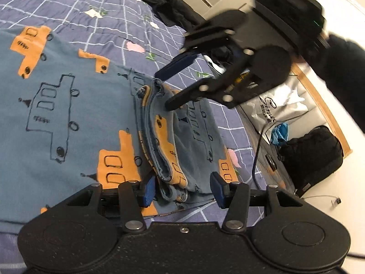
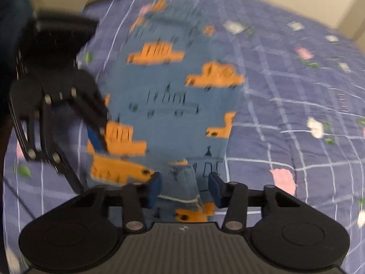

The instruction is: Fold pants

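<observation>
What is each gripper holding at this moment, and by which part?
Nothing is clearly held. The left gripper stands open around the folded edge of the pants. The right gripper stands open above them.

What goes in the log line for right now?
pants: partly folded on bed | left gripper: open at the fold | right gripper: open above

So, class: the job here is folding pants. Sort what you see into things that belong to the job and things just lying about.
Belongs to the job:
- blue pants with orange truck print
- left gripper
- right gripper
- checked bedspread they lie on

Just lying about:
- dark clothing on the bed
- white printed bag
- black backpack on the floor
</observation>
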